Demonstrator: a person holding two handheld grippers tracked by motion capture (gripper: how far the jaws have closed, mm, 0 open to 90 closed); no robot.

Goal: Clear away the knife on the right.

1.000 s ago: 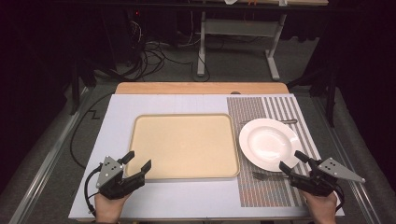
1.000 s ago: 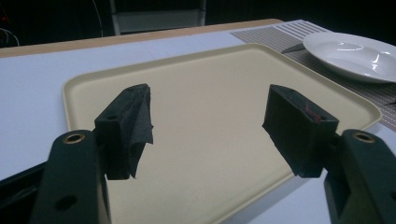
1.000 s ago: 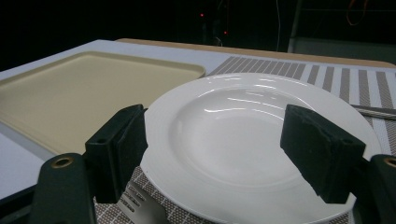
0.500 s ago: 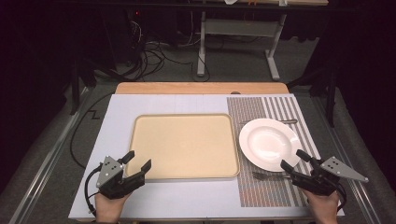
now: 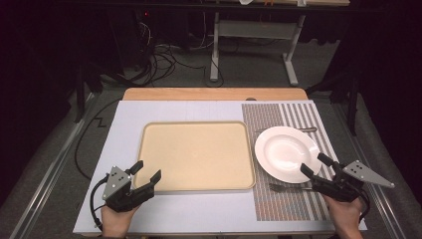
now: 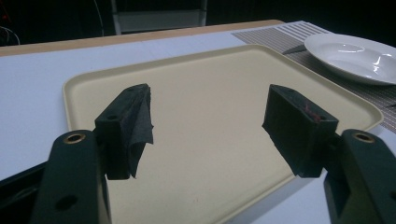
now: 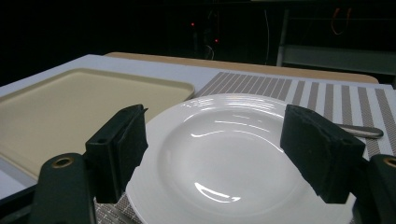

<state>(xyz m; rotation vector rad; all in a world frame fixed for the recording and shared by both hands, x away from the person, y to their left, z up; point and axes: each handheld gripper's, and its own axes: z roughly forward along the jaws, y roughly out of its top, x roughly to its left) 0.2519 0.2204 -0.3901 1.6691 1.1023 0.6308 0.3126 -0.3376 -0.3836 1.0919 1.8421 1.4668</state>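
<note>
A beige tray (image 5: 194, 154) lies in the middle of the white table top, with nothing on it. To its right a white plate (image 5: 286, 152) rests on a striped placemat (image 5: 283, 119). A fork (image 5: 286, 188) lies in front of the plate, and another piece of cutlery (image 5: 293, 130) lies behind it. My left gripper (image 5: 147, 171) is open at the tray's near left corner, its jaws wide apart over the tray (image 6: 210, 70). My right gripper (image 5: 313, 164) is open at the plate's near right rim. The plate (image 7: 224, 112) sits between its spread jaws, which hold nothing.
A wooden strip (image 5: 214, 93) runs along the table's far edge. Beyond it are a dark floor, cables (image 5: 159, 59) and a metal stand (image 5: 249, 30). A cable trails from the left gripper over the table's left side. The front edge of the table is close to both hands.
The right gripper has edged slightly forward toward the plate. The left gripper, tray and plate have not moved.
</note>
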